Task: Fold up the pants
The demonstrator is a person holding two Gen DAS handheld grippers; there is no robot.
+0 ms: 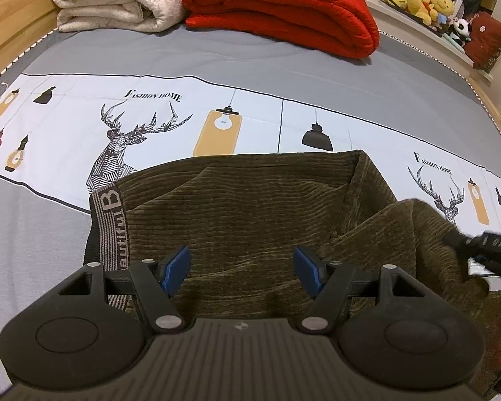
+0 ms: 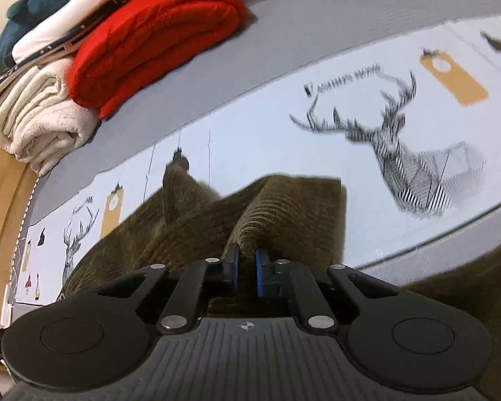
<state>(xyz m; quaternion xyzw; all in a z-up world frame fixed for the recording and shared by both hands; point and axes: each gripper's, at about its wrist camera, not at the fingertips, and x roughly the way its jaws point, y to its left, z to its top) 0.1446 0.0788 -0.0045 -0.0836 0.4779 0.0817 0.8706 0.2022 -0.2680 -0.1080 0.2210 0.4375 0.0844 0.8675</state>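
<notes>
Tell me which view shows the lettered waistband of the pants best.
The left wrist view. There the waistband lies sharp and unobstructed on the left edge of the olive pants, its woven letters readable. The right wrist view shows only bunched corduroy pinched in the right claw; no waistband can be made out there.

Red blanket (image 1: 280,10) folded beside cream blanket (image 1: 117,3) on deer-print bedsheet (image 1: 83,133); plush toys (image 1: 421,3) on shelf.

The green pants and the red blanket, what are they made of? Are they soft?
The pants look like corduroy: fine raised ribs run across the olive-brown cloth, with a matte, velvety look. The red blanket looks like fleece or plush: thick, fuzzy, folded into fat rounded layers. Both seem soft, though the exact fibre cannot be told from looks.
</notes>
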